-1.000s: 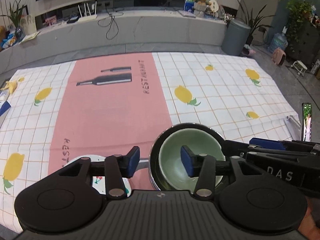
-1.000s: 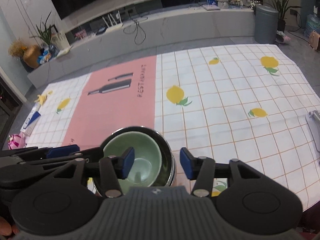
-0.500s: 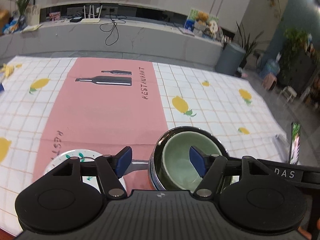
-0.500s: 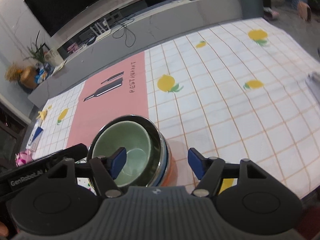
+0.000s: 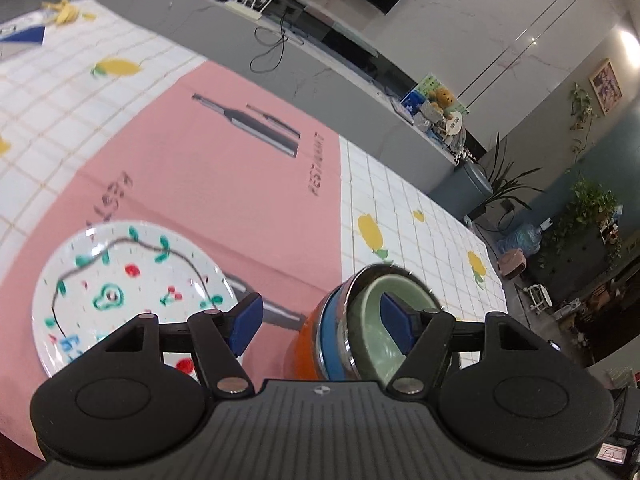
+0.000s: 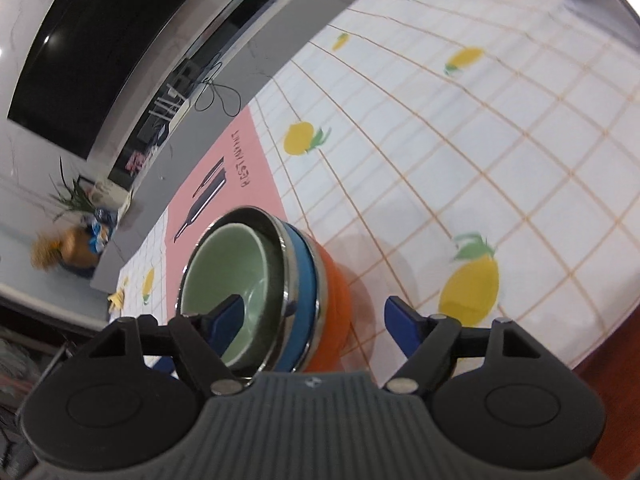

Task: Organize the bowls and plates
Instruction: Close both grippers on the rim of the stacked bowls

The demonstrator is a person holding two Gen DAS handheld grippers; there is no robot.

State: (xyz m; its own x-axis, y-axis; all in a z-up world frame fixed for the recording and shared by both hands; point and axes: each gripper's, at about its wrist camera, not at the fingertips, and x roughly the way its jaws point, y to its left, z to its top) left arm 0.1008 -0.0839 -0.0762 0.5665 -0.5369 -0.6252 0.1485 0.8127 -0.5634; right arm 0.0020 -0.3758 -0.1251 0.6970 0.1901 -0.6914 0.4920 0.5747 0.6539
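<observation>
Left wrist view: a stack of nested bowls is seen on the pink strip of the tablecloth, an orange bowl at the bottom, a blue and a steel-rimmed one above it, and a green bowl innermost. A painted plate lies on the cloth just beside the stack. The left gripper is held with jaws wide apart; one pad is seen against the green bowl's inside, the other clear of the stack, and no pressing is seen. In the right wrist view the right gripper straddles the stack's rim; its jaws are opening, nothing gripped.
</observation>
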